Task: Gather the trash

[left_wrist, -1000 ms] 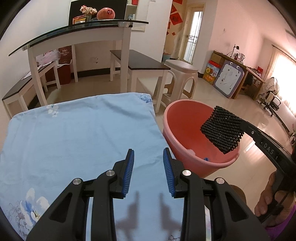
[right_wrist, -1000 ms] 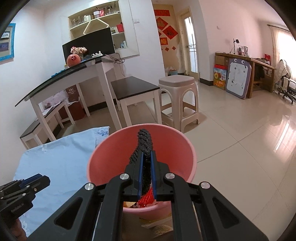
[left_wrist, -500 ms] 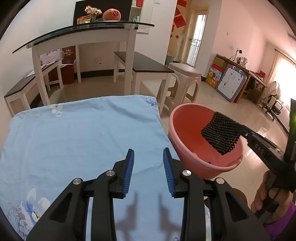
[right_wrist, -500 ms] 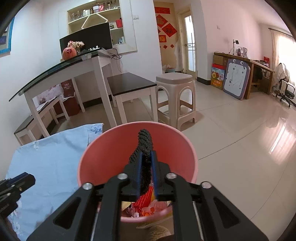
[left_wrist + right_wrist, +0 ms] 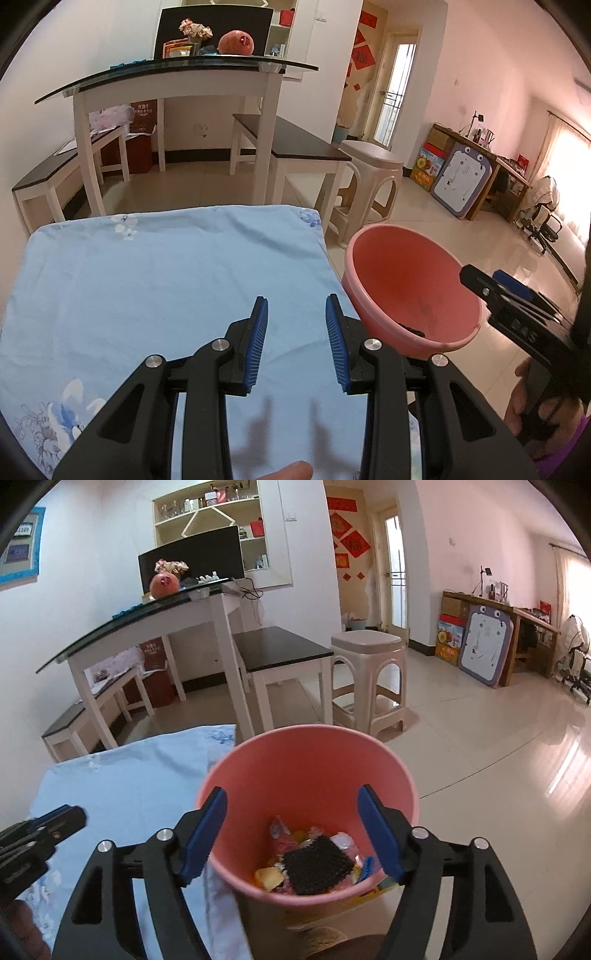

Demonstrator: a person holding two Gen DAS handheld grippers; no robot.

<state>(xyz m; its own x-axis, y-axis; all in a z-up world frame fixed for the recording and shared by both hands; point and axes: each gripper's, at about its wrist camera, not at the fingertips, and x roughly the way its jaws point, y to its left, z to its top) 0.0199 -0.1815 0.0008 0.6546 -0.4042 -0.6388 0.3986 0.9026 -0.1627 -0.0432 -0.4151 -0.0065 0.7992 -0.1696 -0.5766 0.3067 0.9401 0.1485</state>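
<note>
1. Left wrist view: My left gripper [image 5: 295,339] is over the blue cloth [image 5: 147,280]. Its two blue fingers [image 5: 255,343] are partly open. There is nothing between them, only the cloth below.
2. The pink bin [image 5: 410,291] stands just beside the right edge of the cloth. A dark bit shows low inside it, near the front rim, but it is too small to tell what it is.
3. My right gripper [image 5: 495,288] pokes in from the right, near the bin's rim. My right hand [image 5: 524,406] holds its handle. From here I cannot tell how far it is open.
4. Right wrist view: My right gripper [image 5: 291,834] is above the bin [image 5: 306,760], looking down into it. Its jaws are opening wide, one finger [image 5: 203,830] on each side of the bin. Nothing is between them; they hold nothing.
5. The black mesh pad [image 5: 317,864] lies in the bottom of the bin, on top of other trash [image 5: 269,875]: wrappers and bits in orange, white and blue.
6. My left gripper [image 5: 40,830] shows at the left edge, over the cloth [image 5: 122,790].
7. Behind the bin stand a stool [image 5: 365,672] and a bench [image 5: 280,653].
</note>
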